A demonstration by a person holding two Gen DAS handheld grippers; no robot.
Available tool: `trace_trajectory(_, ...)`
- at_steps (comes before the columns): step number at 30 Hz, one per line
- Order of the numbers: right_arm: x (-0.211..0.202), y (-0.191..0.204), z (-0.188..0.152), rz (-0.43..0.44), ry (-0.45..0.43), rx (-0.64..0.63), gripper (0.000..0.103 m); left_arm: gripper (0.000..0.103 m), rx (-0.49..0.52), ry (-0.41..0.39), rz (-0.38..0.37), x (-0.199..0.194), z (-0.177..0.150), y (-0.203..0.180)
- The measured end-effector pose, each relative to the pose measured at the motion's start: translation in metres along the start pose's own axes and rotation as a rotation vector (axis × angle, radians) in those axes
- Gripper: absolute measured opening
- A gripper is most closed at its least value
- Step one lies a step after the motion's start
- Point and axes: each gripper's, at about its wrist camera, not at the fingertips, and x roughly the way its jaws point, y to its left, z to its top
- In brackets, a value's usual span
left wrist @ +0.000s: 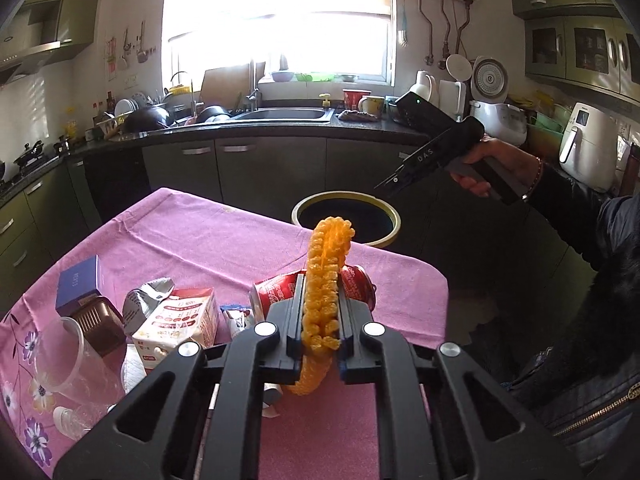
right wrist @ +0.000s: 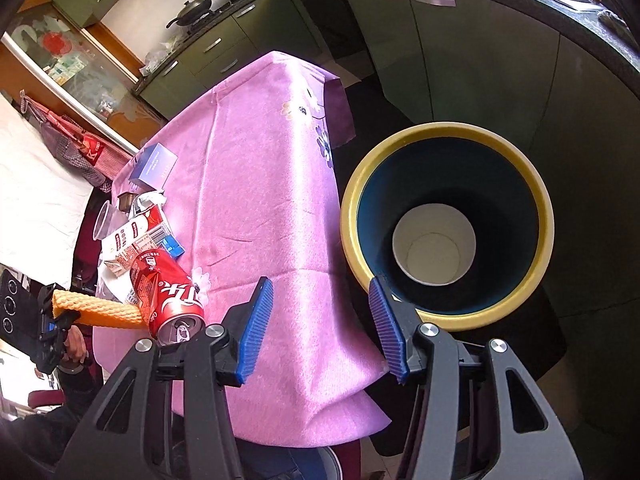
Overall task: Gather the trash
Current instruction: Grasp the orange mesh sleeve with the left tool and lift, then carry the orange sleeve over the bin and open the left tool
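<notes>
Two grippers are at work, one in each of my hands. My left gripper (left wrist: pixel 320 312) is clenched on a strip of orange foam netting (left wrist: pixel 326 280), which stands up between its fingers and curls over beyond the tips; a loop of it also hangs below the jaws. Just ahead of those fingertips, half hidden behind them, lies a dented red soda can (left wrist: pixel 276 290) on the pink flowered tablecloth (left wrist: pixel 192 236). To the left of my left gripper sit more pieces of trash: a red-and-white carton (left wrist: pixel 176 324), a clear plastic cup (left wrist: pixel 64 356) on its side, crumpled silver foil (left wrist: pixel 140 304) and a dark blue box (left wrist: pixel 78 284).

My right gripper (right wrist: pixel 320 328) is released, its blue ribbed pads (right wrist: pixel 256 324) spread wide with nothing between them. It hovers above the table's far edge, and just ahead and to its right stands the round bin with a yellow rim (right wrist: pixel 448 132), on the floor beside the table. A white paper cup (right wrist: pixel 434 244) already lies at the bottom.

I judge the step in hand to be carrying the netting to the bin. From the left gripper the bin (left wrist: pixel 394 220) is straight ahead, beyond the table edge. The next move calls for reaching forward until the netting is over the opening, then letting go. It is light and springy, so it could cling to a pad or catch the rim.
</notes>
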Motion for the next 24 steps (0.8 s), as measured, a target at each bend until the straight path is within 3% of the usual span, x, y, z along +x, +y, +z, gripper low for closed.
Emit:
trace_trajectory(5, -0.004, -0.002, -0.005, 0.015, -0.033, -0.010, 0.050, 0.011, -0.001, -0.047, -0.015, -0.008, 0.040, -0.014)
trace_trajectory(9, -0.015, -0.009, -0.013, -0.016, -0.086, -0.018, 0.051, 0.011, -0.024, -0.046, -0.037, 0.021, 0.085, -0.025)
trace_trajectory(12, -0.027, -0.020, -0.021, -0.051, -0.118, -0.016, 0.051, 0.011, -0.051, -0.009, -0.065, 0.060, 0.116, -0.030)
trace_trajectory(16, -0.043, -0.040, -0.035, -0.080, -0.157, 0.015, 0.051, 0.011, -0.133, 0.102, -0.119, 0.126, 0.148, -0.030)
trace_trajectory(24, -0.064, -0.076, -0.062, -0.086, -0.210, 0.098, 0.052, 0.011, -0.162, 0.275, -0.133, 0.256, 0.180, -0.045)
